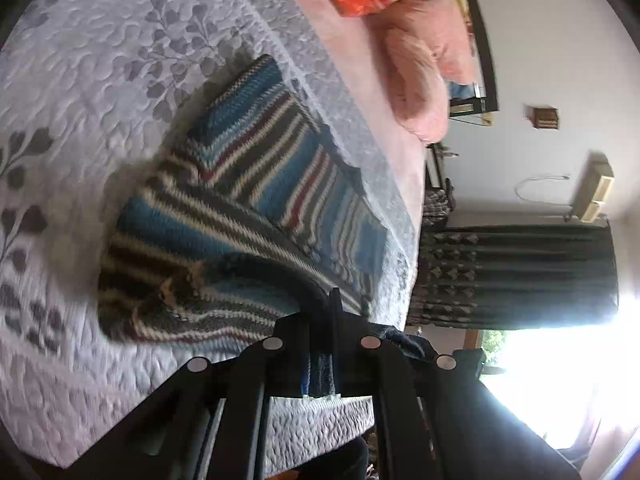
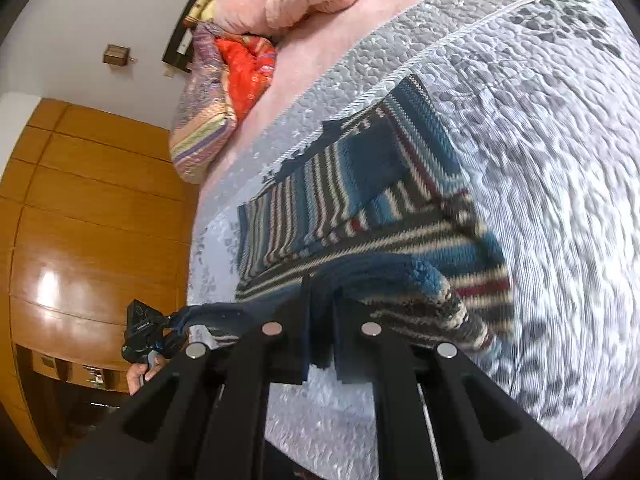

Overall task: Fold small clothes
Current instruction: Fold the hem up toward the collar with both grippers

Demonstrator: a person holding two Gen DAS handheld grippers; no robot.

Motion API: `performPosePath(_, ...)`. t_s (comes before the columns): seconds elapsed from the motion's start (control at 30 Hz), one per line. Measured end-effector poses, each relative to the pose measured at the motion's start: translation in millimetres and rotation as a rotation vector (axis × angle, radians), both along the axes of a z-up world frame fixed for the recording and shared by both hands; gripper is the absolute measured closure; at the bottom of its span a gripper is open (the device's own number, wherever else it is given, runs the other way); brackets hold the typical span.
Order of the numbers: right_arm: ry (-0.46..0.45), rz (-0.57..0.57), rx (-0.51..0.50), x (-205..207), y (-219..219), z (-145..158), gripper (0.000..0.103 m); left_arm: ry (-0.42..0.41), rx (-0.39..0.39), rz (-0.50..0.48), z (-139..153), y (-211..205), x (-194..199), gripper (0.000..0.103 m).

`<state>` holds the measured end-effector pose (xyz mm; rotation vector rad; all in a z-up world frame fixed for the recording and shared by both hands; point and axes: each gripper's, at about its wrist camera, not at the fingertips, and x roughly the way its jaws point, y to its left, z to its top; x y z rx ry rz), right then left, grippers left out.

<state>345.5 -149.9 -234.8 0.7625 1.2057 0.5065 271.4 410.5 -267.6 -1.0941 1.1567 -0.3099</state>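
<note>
Up close, the left tongs stand nearly shut, a strip of blue striped knit pinched between their black fingers; it is an edge of the striped sweater. Likewise the right tongs are narrowed onto a dark blue hem of the same sweater, the cloth bunched between the two fingers and hanging a little below them. From each grip the knit rises and folds over itself, so that a lifted band of blue, cream, grey and dark red stripes lies doubled above the flatter part of the garment. The sweater rests on a bed, on a pale grey quilted bedspread with a leaf pattern, close to the bedspread's edge. Beyond that edge lies a pink blanket, heaped up, and beside it an orange and multicoloured bundle. In the right wrist view the other tool shows at the left, held by a hand, in front of a glossy wooden wardrobe. A dark curtain hangs by a bright window.
</note>
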Motion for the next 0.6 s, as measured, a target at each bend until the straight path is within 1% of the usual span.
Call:
performPosePath(0.07,0.021,0.0,-0.008,15.9,4.0,-10.2,0.096,0.026,0.013,0.0,-12.6,0.7,20.2,0.096)
performPosePath(0.23,0.085,0.0,-0.018,60.7,11.8,-46.4,0.096,0.088,0.045,-0.01,-45.5,1.8,63.2,0.096)
performPosePath(0.37,0.128,0.01,-0.038,92.7,17.9,-75.4,0.094,0.128,0.066,-0.019,-70.5,2.5,89.0,0.095)
performPosePath(0.4,0.136,0.009,-0.035,99.0,17.9,-80.6,0.091,0.137,0.064,-0.023,-77.7,2.9,95.1,0.095)
performPosePath(0.47,0.154,0.013,-0.024,111.3,18.2,-91.6,0.089,0.145,0.069,-0.022,-88.8,4.6,105.5,0.092)
performPosePath(0.5,0.169,0.015,-0.019,118.1,17.8,-98.1,0.086,0.142,0.06,-0.013,-93.0,6.9,109.3,0.092)
performPosePath(0.53,0.182,0.015,-0.004,122.5,16.5,-102.4,0.08,0.136,0.047,-0.012,-94.7,7.8,111.3,0.089)
performPosePath(0.57,0.195,0.015,0.017,125.8,14.6,-105.0,0.079,0.124,0.048,-0.016,-93.6,7.7,112.6,0.082)
performPosePath(0.6,0.198,0.016,0.043,127.7,12.3,-104.3,0.072,0.102,0.057,-0.022,-89.8,7.5,112.3,0.079)
